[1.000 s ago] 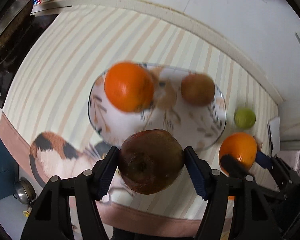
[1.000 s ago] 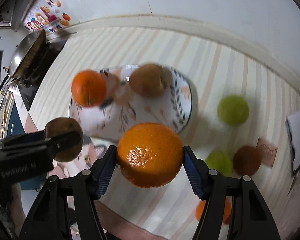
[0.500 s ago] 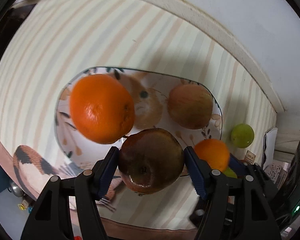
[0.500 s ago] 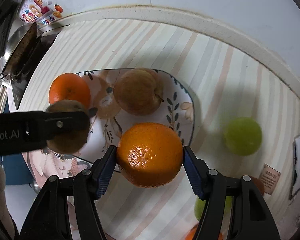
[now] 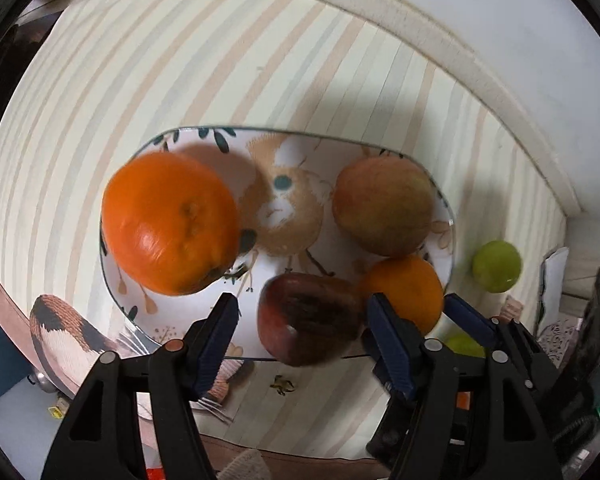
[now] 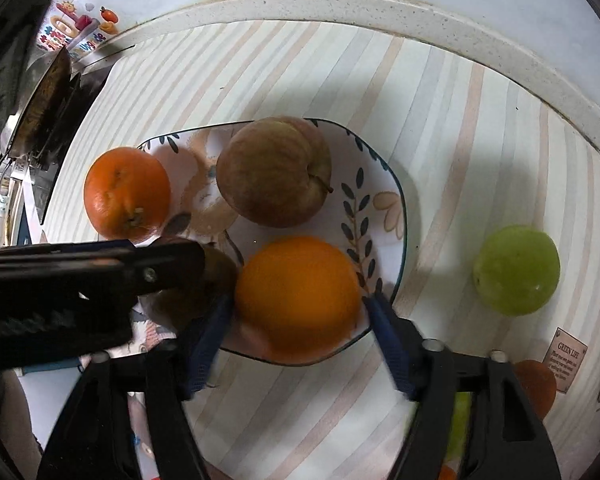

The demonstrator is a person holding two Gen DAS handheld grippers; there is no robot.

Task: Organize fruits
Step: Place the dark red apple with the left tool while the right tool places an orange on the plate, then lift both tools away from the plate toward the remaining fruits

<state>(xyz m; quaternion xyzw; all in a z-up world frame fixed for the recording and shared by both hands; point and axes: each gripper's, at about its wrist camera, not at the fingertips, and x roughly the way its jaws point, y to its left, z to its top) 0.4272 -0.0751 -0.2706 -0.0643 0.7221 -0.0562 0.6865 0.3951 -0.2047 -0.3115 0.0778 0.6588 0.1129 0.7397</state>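
1. fruits are now gathered on the patterned plate [image 6: 384,208]: a large orange [image 5: 170,222] at its left, a pale apple [image 6: 274,170] at the back, and two pieces that were carried above it a second ago.
2. the dark red apple [image 5: 310,318] has been lowered onto the plate's near edge. the jaws of the left hand-held gripper [image 5: 302,326] are opening around it, with a clear gap at the left pad, so it is no longer pinched.
3. the second orange [image 6: 298,298] has been set at the plate's near right corner. the jaws of the right hand-held gripper [image 6: 298,338] are opening and blurred, and the fruit sits between them unpressed.
4. both deliveries are judged done; withdrawal without nudging either fruit is what the next move calls for, since the orange lies close to the rim.
5. a green fruit [image 6: 516,274] is left on the striped tabletop [image 6: 440,120] beside the plate, with more fruit partly hidden behind the right hand-held gripper, so the task is judged unfinished.
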